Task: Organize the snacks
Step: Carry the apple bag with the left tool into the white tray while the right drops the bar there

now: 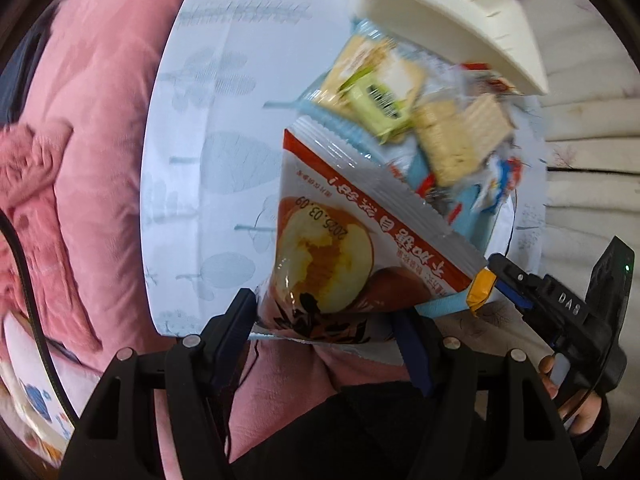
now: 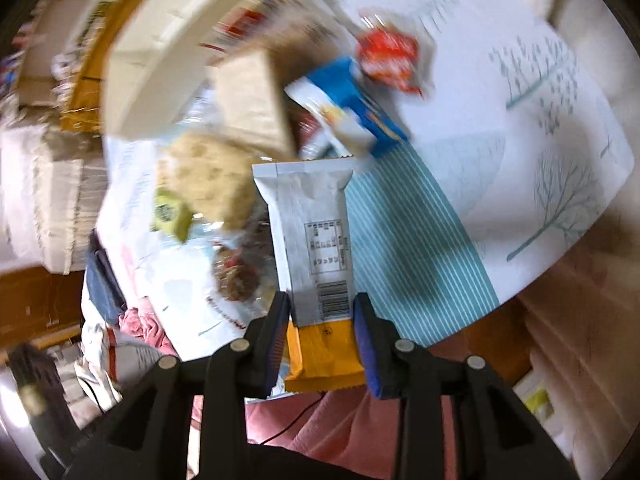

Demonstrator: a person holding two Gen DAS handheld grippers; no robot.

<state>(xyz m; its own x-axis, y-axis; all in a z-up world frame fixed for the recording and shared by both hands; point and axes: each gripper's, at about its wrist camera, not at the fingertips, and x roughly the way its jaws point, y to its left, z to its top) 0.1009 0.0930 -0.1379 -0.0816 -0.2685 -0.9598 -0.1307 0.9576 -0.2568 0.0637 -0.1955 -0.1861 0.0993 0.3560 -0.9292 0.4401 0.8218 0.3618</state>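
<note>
Between the fingers of the left hand-held gripper (image 1: 324, 312) sits the lower end of a large red-and-white snack packet (image 1: 360, 240), printed with a cut fruit; the jaws are closed onto its crumpled base, so the packet stands out ahead of the camera, above the counter (image 1: 208, 120) and its leaf-patterned cloth. The right hand-held gripper (image 2: 320, 332) is likewise closed, pinching a narrow grey-and-orange bar wrapper (image 2: 316, 248) near its barcode; the orange end lies between the fingers and the grey end points forward. In the left wrist view the same orange tip (image 1: 482, 286) shows at the right gripper's nose, just beside the corner of the large packet, so the two grippers work close together at the counter's near edge.

Beyond both held items lies the unsorted heap: clear-wrapped crackers (image 1: 460, 136), a yellow-green sachet (image 1: 380, 100), a blue box (image 2: 352, 108) and a red packet (image 2: 388, 58), some overlapping. A cream moulded tray (image 1: 452, 12) with raised dividers stands tilted at the far side of the heap, partly over it; it is probably the destination, its compartments suiting one snack type each.

Each gripper appears to hold one item clear of the pile so that it can be sorted singly. Motion blur in the right wrist view obscures finer detail of the heap.
</note>
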